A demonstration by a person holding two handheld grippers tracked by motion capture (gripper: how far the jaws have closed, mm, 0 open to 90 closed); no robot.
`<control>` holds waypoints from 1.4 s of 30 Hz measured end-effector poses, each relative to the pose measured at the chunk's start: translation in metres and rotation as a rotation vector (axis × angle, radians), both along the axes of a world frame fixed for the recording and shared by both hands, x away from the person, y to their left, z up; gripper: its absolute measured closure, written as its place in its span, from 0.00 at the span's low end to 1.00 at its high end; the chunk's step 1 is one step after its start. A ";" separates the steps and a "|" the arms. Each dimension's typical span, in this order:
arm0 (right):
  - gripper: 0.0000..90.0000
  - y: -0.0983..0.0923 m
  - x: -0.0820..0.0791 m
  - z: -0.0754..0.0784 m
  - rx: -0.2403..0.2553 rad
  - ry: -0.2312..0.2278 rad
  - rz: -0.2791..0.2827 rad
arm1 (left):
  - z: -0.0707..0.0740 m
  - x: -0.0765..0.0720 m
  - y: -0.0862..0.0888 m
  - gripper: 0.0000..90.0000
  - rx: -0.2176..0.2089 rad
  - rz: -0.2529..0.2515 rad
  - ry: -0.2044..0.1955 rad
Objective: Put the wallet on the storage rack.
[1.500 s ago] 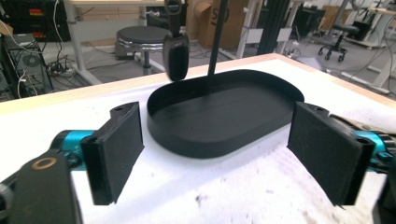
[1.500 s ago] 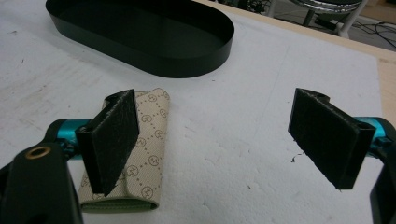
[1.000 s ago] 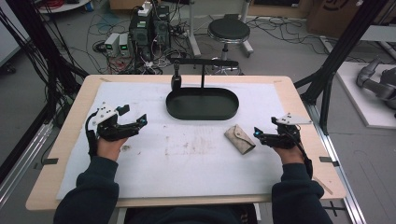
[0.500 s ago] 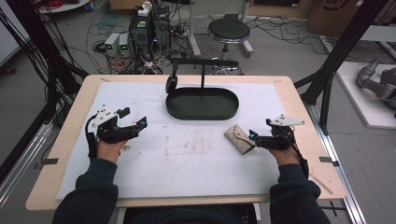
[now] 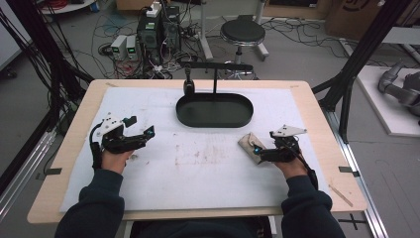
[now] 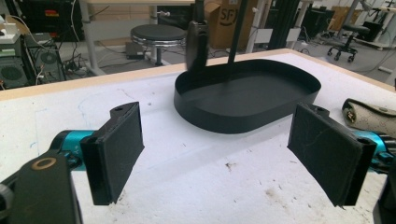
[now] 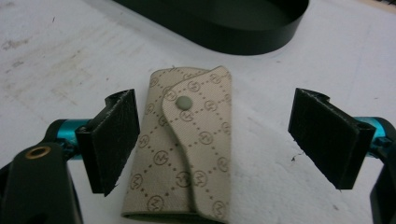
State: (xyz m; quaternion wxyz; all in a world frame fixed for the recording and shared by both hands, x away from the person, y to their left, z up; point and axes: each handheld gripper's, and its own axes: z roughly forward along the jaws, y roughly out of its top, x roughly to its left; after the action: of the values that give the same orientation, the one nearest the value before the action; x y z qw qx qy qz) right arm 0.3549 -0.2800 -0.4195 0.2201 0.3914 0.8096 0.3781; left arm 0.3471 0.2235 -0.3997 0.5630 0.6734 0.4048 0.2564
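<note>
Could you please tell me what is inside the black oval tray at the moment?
The black oval tray holds only the foot of its upright post; its floor looks bare. The near wall hides the strip of floor just behind it.

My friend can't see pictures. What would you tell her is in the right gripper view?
A small beige pouch with a snap button lies flat on a white table cover, between the two open black jaws of the right gripper. Neither jaw is squeezing it. Behind it sits the edge of a black oval tray.
</note>
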 end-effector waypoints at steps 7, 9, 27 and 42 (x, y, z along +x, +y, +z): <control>0.18 0.012 0.003 -0.011 -0.056 0.042 0.028 | -0.001 0.000 0.001 0.20 0.001 0.008 0.007; 0.18 0.015 0.004 -0.015 -0.079 0.060 0.038 | -0.001 0.000 0.001 0.20 0.001 0.012 0.000; 0.36 0.021 0.009 -0.021 -0.124 0.174 0.075 | -0.002 0.002 0.001 0.20 0.010 0.018 0.014; 0.52 0.021 0.009 -0.012 -0.113 0.179 0.088 | -0.003 0.002 0.001 0.20 0.018 0.026 0.014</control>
State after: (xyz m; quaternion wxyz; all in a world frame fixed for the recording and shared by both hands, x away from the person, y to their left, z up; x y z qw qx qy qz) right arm 0.3644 -0.2591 -0.4311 0.1518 0.3746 0.8623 0.3050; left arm 0.3492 0.2250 -0.4023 0.5507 0.6749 0.4150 0.2627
